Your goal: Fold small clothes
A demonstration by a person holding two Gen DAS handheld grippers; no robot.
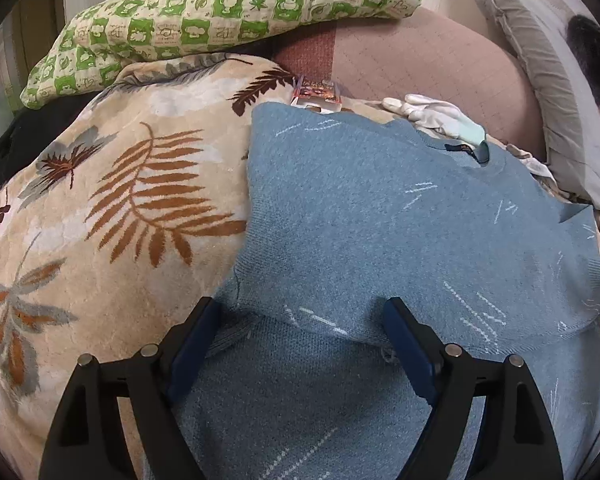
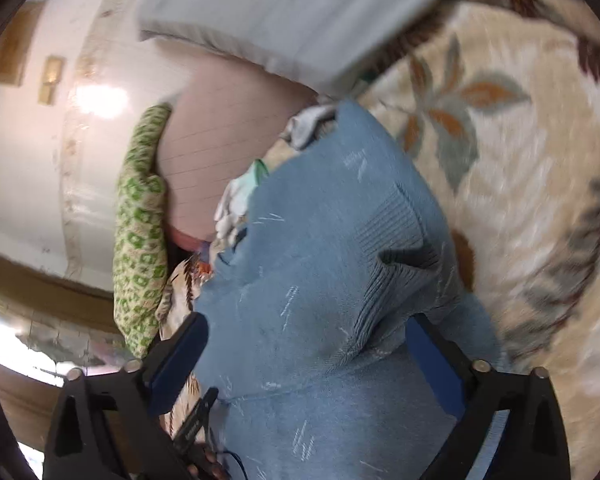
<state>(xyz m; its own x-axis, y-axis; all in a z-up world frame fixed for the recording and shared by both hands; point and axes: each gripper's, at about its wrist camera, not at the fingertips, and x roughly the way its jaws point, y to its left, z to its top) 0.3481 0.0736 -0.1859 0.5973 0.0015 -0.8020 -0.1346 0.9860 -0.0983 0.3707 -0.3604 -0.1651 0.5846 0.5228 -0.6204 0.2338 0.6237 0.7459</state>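
A blue knit sweater [image 1: 380, 216] with white dash marks lies on a beige leaf-patterned blanket [image 1: 100, 208]. Its lower part is folded up over itself. My left gripper [image 1: 302, 314] is open, its blue-padded fingers [image 1: 196, 340] spread over the fold's edge near the sweater's bottom. In the right wrist view the sweater [image 2: 320, 280] is bunched, with a ribbed cuff or hem raised. My right gripper [image 2: 308, 336] is open, its fingers [image 2: 180, 356] standing on either side of the cloth. This view is tilted and blurred.
A green-and-cream checked pillow [image 1: 220, 12] lies at the back, a pink quilted cushion [image 1: 420, 64] behind the sweater, a grey pillow [image 1: 548, 92] at right. White gloves [image 1: 432, 114] and a small clear box [image 1: 316, 94] lie by the sweater's collar. The blanket [image 2: 520, 140] extends right.
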